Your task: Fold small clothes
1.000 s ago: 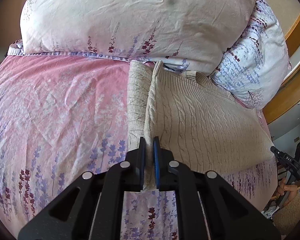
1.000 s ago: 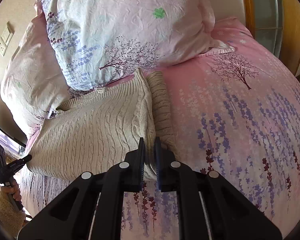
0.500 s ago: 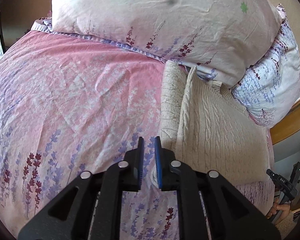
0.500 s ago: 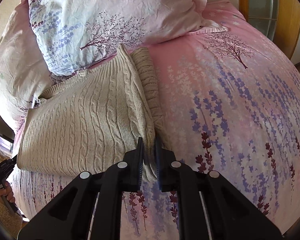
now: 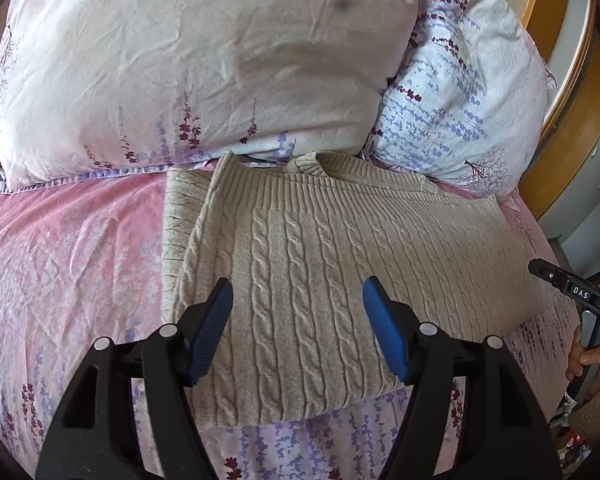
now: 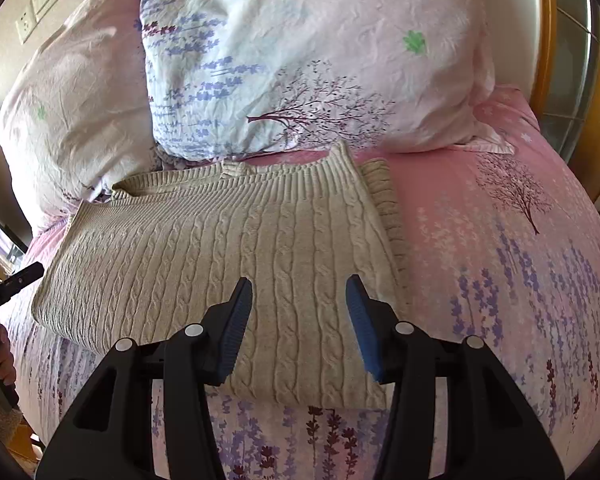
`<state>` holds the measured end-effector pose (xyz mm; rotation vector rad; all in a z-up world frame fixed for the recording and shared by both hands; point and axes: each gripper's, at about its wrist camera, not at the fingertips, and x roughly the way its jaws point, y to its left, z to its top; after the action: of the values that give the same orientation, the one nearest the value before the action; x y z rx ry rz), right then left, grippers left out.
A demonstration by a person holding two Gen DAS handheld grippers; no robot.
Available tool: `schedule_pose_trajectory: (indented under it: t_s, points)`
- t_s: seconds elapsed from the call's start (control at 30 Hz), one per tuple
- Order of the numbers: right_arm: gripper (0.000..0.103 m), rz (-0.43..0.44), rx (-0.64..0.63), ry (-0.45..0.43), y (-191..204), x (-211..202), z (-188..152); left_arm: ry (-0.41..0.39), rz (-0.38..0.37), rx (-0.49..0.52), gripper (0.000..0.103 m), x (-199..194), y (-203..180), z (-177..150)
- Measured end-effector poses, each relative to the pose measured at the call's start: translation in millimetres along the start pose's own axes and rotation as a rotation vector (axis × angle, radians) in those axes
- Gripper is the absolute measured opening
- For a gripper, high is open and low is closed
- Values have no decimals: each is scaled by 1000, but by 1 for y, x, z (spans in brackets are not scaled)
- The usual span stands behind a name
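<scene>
Sweater (image 5: 340, 264) first: we see it lying folded flat on the bed (image 5: 68, 264), its ribbed edge against the pillows (image 5: 204, 60). Our left gripper (image 5: 298, 320) hovers above the knit with its blue fingers (image 5: 214, 332) spread wide apart, holding nothing. Our right gripper (image 6: 300, 316) hangs likewise over the sweater's other end, fingers apart and empty. At the left view's right edge, a black device (image 5: 572, 288) reads "DAS".

Sweater (image 5: 340, 280): far collar edge tucked under pillows (image 5: 204, 64); lower folded layers hidden. Bed (image 6: 500, 264): cropped at frame edges.
</scene>
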<state>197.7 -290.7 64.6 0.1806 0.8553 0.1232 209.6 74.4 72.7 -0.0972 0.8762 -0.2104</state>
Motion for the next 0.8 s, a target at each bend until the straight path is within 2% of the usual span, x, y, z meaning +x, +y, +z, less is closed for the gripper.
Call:
schedule_pose_trajectory:
  t_s: [0.07, 0.17, 0.2, 0.33, 0.4, 0.47, 0.53, 0.67, 0.8]
  points:
    - [51, -11, -24, 16, 4, 9, 0, 23, 4, -7, 67, 10, -2, -2]
    - [52, -68, -31, 127, 2, 34, -5, 77, 13, -33, 68, 25, 3, -7]
    - [54, -73, -33, 136, -1, 38, -8, 90, 17, -40, 68, 29, 6, -9]
    - [58, -71, -63, 103, -1, 39, -12, 91, 15, -44, 71, 34, 10, -15]
    - [58, -69, -24, 95, 0, 36, -7, 87, 12, -42, 73, 35, 9, -15]
    - [58, -25, -11, 47, 8, 30, -4, 88, 9, -38, 77, 35, 7, -15]
    - [58, -15, -49, 23, 21, 32, -1, 87, 5, -39, 78, 35, 6, -15]
    - [62, -50, -101, 73, 39, 54, -1, 79, -16, -52, 80, 35, 7, -15]
    - [67, -91, -141, 70, 42, 61, -8, 69, -9, -25, 80, 33, 5, -17]
